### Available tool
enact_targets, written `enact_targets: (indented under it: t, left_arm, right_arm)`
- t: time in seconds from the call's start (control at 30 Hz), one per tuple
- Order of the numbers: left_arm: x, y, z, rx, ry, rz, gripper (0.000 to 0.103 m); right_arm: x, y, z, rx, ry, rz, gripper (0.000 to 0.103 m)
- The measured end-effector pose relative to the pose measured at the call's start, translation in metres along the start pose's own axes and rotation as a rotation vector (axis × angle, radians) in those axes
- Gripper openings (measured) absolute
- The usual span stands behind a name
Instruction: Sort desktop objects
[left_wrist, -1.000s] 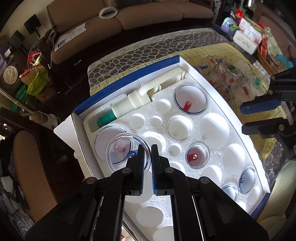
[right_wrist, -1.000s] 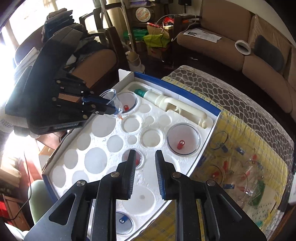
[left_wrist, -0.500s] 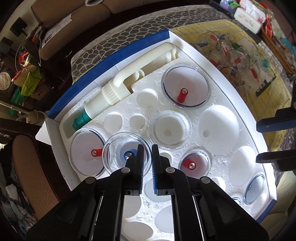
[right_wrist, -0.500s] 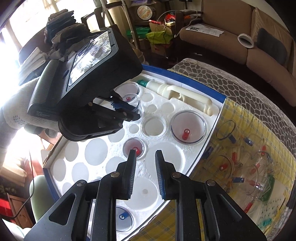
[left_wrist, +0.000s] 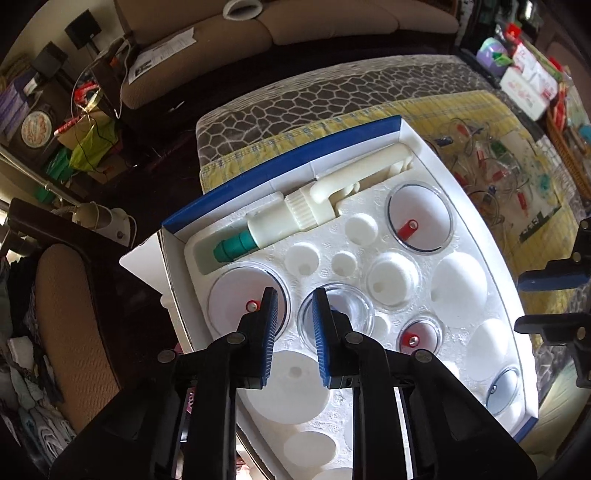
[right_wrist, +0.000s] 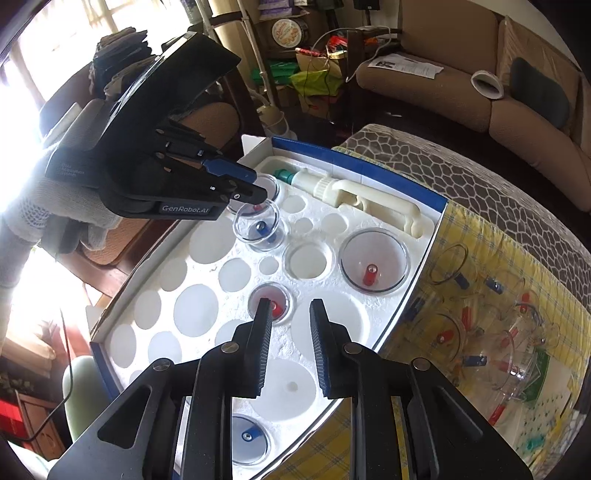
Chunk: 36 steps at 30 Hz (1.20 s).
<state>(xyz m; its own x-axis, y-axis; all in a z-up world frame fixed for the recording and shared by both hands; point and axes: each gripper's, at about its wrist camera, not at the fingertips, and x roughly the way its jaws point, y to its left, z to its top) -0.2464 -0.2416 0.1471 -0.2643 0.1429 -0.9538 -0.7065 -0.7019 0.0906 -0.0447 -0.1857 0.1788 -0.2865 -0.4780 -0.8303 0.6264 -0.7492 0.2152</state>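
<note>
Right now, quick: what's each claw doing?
Left claw: open, jaws have just been opening, nothing gripped between them; clear cup sits just below.
Right claw: open, empty.

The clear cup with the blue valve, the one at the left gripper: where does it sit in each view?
Left wrist view: the clear cup with the blue valve sits low centre, in a foam tray hole, partly behind the left gripper, whose jaws have just been opening off it.
Right wrist view: the cup is upper left of centre, just under the left gripper.
Shared landmark: the cream hand pump with its green tip.
</note>
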Motion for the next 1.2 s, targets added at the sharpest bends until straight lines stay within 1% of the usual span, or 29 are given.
enact_targets:
  t: [0.13, 0.2, 0.23, 0.27, 0.3, 0.43, 0.53, 0.6, 0.73, 0.8, 0.87, 0.97, 1.0, 1.07, 1.13, 1.2]
  left_arm:
    - [0.013, 0.004, -0.012, -0.014, 0.018, -0.014, 0.013]
    - [0.021, 0.0, -0.016, -0.009, 0.035, -0.017, 0.013]
    - [0.025, -0.002, -0.017, -0.008, 0.04, -0.013, 0.012]
    - [0.029, -0.003, -0.018, -0.009, 0.046, -0.015, 0.009]
    - [0.032, -0.003, -0.019, -0.011, 0.045, -0.012, 0.009]
    - [0.032, 0.005, -0.021, -0.039, 0.032, -0.057, 0.009]
    - [0.031, 0.007, -0.023, -0.041, 0.026, -0.07, 0.009]
    - [0.031, 0.006, -0.023, -0.035, 0.023, -0.069, 0.009]
    - [0.031, 0.009, -0.024, -0.049, 0.019, -0.093, 0.009]
    - [0.03, 0.009, -0.024, -0.057, 0.009, -0.117, 0.01]
    - [0.028, 0.008, -0.023, -0.06, 0.0, -0.133, 0.011]
    - [0.03, 0.007, -0.023, -0.057, 0.009, -0.137, 0.011]
    - [0.032, 0.006, -0.023, -0.062, 0.011, -0.142, 0.01]
    - [0.034, 0.009, -0.023, -0.102, 0.01, -0.169, 0.008]
    - [0.031, 0.012, -0.025, -0.133, -0.005, -0.19, 0.007]
    - [0.024, 0.013, -0.028, -0.138, -0.015, -0.188, 0.007]
  right_arm:
    - [0.021, -0.001, 0.026, 0.082, -0.007, 0.04, 0.021]
    - [0.038, 0.001, 0.039, 0.096, 0.004, 0.022, 0.022]
    - [0.047, 0.001, 0.045, 0.11, 0.011, 0.028, 0.023]
    - [0.056, 0.002, 0.05, 0.124, 0.019, 0.038, 0.022]
    - [0.063, 0.004, 0.053, 0.134, 0.027, 0.044, 0.021]
    - [0.082, 0.009, 0.063, 0.136, 0.051, 0.013, 0.02]
    - [0.077, 0.007, 0.067, 0.167, 0.018, 0.044, 0.02]
    - [0.073, 0.008, 0.07, 0.167, 0.001, 0.048, 0.02]
    - [0.089, 0.009, 0.069, 0.144, 0.054, 0.017, 0.019]
    - [0.095, 0.006, 0.065, 0.149, 0.057, 0.022, 0.018]
    - [0.101, 0.005, 0.062, 0.143, 0.066, 0.006, 0.017]
    - [0.102, 0.003, 0.059, 0.16, 0.062, 0.025, 0.016]
    - [0.103, 0.002, 0.059, 0.166, 0.061, 0.032, 0.014]
    - [0.104, 0.001, 0.06, 0.192, 0.064, 0.06, 0.011]
    - [0.103, 0.002, 0.061, 0.198, 0.061, 0.056, 0.011]
    - [0.098, 0.004, 0.061, 0.204, 0.053, 0.073, 0.011]
